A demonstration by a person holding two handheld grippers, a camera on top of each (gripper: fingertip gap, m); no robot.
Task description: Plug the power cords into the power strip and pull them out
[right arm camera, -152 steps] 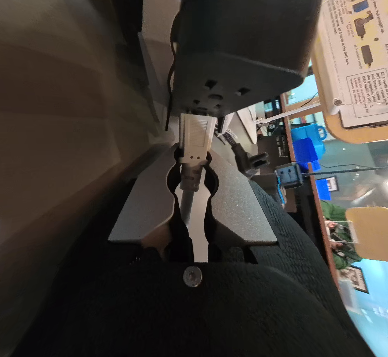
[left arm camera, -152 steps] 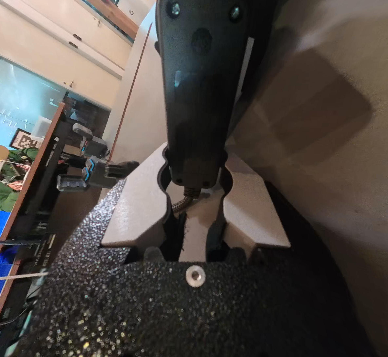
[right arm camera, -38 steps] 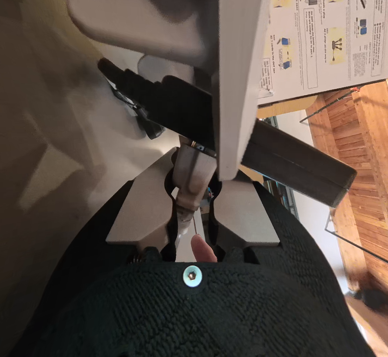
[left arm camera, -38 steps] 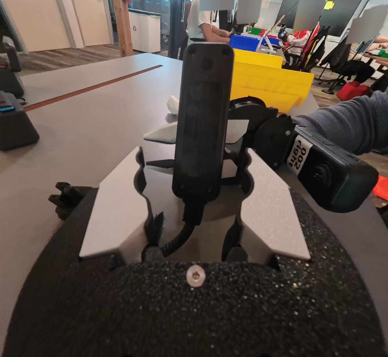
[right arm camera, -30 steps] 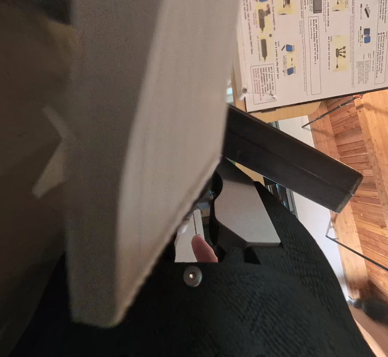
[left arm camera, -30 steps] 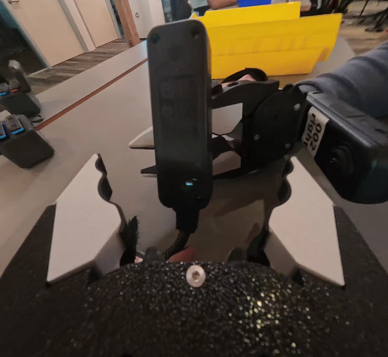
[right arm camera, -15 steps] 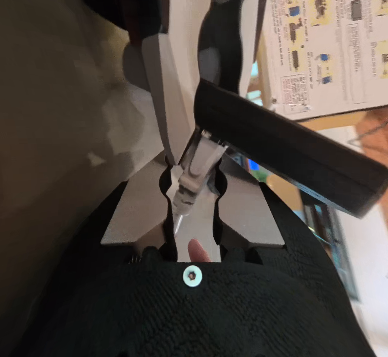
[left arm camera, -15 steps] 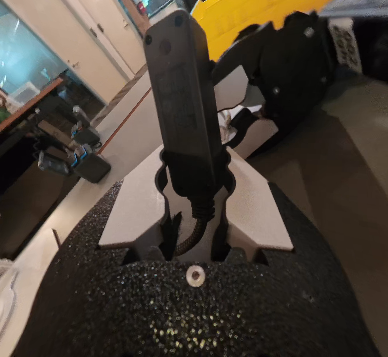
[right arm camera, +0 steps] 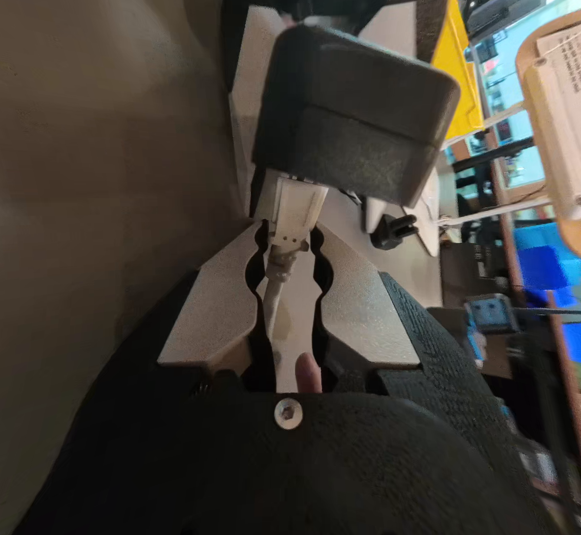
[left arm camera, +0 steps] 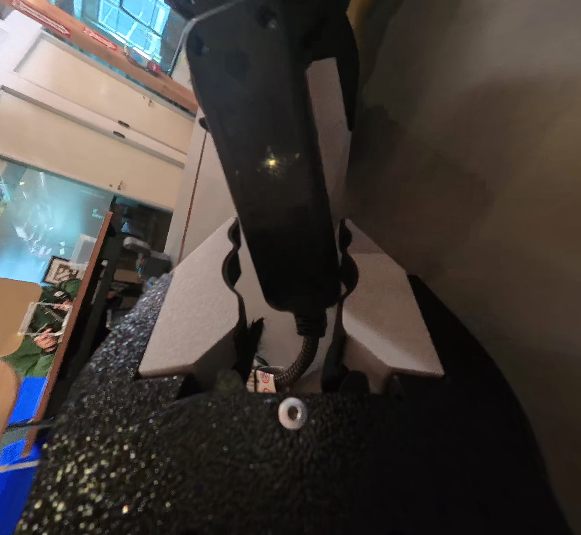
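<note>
Now the left hand-held gripper (left arm camera: 287, 265), apart a second ago, clamps the power strip (left arm camera: 261, 142); the right hand-held gripper (right arm camera: 287, 236) pinches the white plug (right arm camera: 290, 205), prongs hidden.

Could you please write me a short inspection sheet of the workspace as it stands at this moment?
Surface: grey tabletop, tilted in both views; bare where it shows.
Job's things: black power strip lifted off the table; white plug seated in its end.
Clutter: yellow bin, blue bins.
Grippers: left tool shut on the power strip's cord end; right tool shut on the white plug's base.
Cables: braided black cord runs from the strip into the left tool; white cord runs back between the right tool's fingers.
Surroundings: windows, instruction board, wooden desk edge.
</note>
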